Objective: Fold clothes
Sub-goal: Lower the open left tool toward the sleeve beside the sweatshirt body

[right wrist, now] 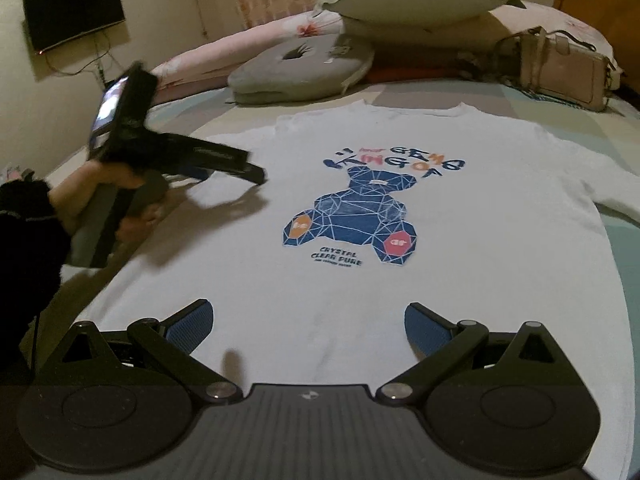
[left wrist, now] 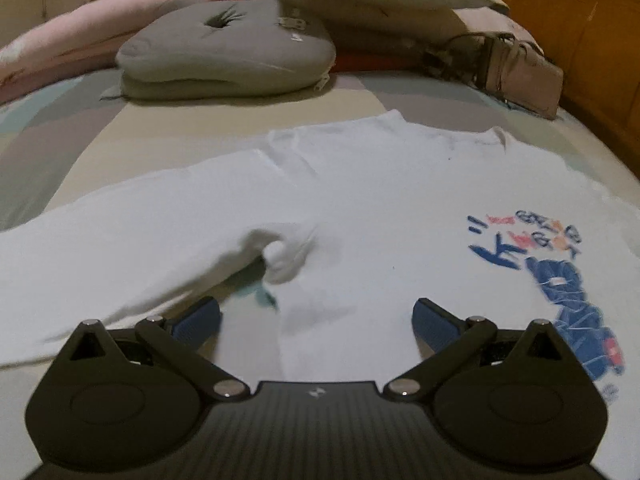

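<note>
So the white t-shirt with the blue bear print is laid out face up on the bed, collar pointing toward the pillows, pretty flat apart from the left sleeve. In the left wrist view that sleeve has a bunched-up knot of fabric right where it meets the body. Both grippers are empty with fingers spread wide: the left gripper hovers just over that bunched spot, and the right gripper hangs over the bottom hem area. My guess is the step here is picking up the left sleeve to fold it in over the print. To do it well I'd pinch only the sleeve layer near the shoulder seam, not that wad, and smooth the wrinkle first or the fold ends up lumpy. Room-wise, the left edge of the bed is close behind the left hand, so don't drag fabric off that way. Up top the grey cushion and the beige handbag sit beyond the collar, apart from the shirt, so folding inward and toward the middle has plenty of open space.
</note>
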The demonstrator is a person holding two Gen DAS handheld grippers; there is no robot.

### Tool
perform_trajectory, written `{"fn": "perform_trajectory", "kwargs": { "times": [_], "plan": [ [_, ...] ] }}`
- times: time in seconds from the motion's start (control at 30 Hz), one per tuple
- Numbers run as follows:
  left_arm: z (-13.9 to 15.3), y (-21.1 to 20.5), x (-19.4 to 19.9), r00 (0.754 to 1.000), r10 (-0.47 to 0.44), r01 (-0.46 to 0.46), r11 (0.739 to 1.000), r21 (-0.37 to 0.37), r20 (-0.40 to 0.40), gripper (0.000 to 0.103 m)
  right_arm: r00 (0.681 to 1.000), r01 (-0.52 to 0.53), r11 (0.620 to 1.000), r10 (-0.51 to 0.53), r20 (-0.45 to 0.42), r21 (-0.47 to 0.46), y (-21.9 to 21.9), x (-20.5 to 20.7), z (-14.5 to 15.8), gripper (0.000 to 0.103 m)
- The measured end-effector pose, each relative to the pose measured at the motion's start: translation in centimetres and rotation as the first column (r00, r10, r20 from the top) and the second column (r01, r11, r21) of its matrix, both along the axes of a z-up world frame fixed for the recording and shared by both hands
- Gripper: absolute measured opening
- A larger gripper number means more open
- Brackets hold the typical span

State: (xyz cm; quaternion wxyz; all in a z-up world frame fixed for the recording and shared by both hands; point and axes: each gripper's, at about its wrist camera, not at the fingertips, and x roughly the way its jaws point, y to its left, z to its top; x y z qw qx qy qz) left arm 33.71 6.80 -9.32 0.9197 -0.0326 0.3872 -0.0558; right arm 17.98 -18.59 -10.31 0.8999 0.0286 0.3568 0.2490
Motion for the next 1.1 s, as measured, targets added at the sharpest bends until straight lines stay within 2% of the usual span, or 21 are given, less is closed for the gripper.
{"fn": "perform_trajectory", "kwargs": {
  "times": [0.03,0.1,0.2,0.33,0.47,0.53,0.57,0.7,0.8,0.87,0.93,1.03,1.1],
  "plan": [
    [0.4,0.1,-0.3,1.0,-0.004,0.004,1.0,-0.004,0.008,0.102,1.0,0.0,1.0,0.0,-0.002,0.008,-0.1,0.0,0.0,0.103],
    [2.3,-0.4,-0.5,0.995,-0.047,0.047,0.999,0.0,0.084,0.102,1.0,0.005,1.0,-0.005,-0.005,0.012,-0.2,0.1,0.0,0.103],
    [3.3,-1.8,1.4,0.986,-0.098,0.093,0.995,0.045,0.133,0.102,1.0,0.011,1.0,-0.011,-0.014,0.002,-0.2,0.2,-0.1,0.103],
    [1.4,-2.5,3.6,0.992,-0.093,0.087,0.993,0.074,0.082,0.102,1.0,0.018,1.0,-0.018,-0.015,-0.001,-0.2,0.3,-0.1,0.103],
    [-0.5,-1.9,2.0,0.993,-0.117,0.116,0.993,0.029,0.03,0.102,0.999,0.027,1.0,-0.027,-0.017,0.005,-0.5,0.2,0.0,0.103],
    [-1.3,-1.8,1.6,0.994,-0.112,0.111,0.992,0.061,0.015,0.102,0.999,0.028,1.0,-0.028,-0.026,0.011,-0.6,0.3,0.1,0.103],
    [-1.3,-1.8,1.3,0.992,-0.126,0.124,0.989,0.082,0.015,0.102,0.999,0.03,0.999,-0.03,-0.029,0.011,-0.6,0.3,0.1,0.103],
    [0.3,-1.7,1.1,0.992,-0.122,0.123,0.991,0.062,-0.019,0.102,0.999,0.046,0.999,-0.046,-0.03,0.003,-0.7,0.4,0.2,0.103],
    [2.2,-1.4,1.2,0.991,-0.132,0.13,0.99,0.045,0.038,0.102,0.998,0.049,0.999,-0.048,-0.034,0.012,-0.9,0.4,0.2,0.103],
    [2.8,-1.1,2.0,0.992,-0.112,0.109,0.993,0.05,0.063,0.102,0.998,0.047,0.999,-0.047,-0.033,0.014,-0.9,0.3,0.3,0.103],
    [2.3,-0.1,2.9,0.997,-0.074,0.073,0.997,0.038,0.036,0.102,0.998,0.051,0.999,-0.05,-0.033,0.012,-1.0,0.3,0.4,0.103],
    [0.7,1.8,3.5,0.999,0.016,-0.015,1.0,0.017,-0.033,0.102,0.998,0.058,0.998,-0.058,-0.032,0.013,-1.2,0.3,0.5,0.103],
    [-0.7,3.4,3.5,0.992,0.088,-0.088,0.996,0.0,-0.093,0.102,0.997,0.065,0.998,-0.064,-0.034,0.019,-1.4,0.4,0.6,0.103]
  ]
}}
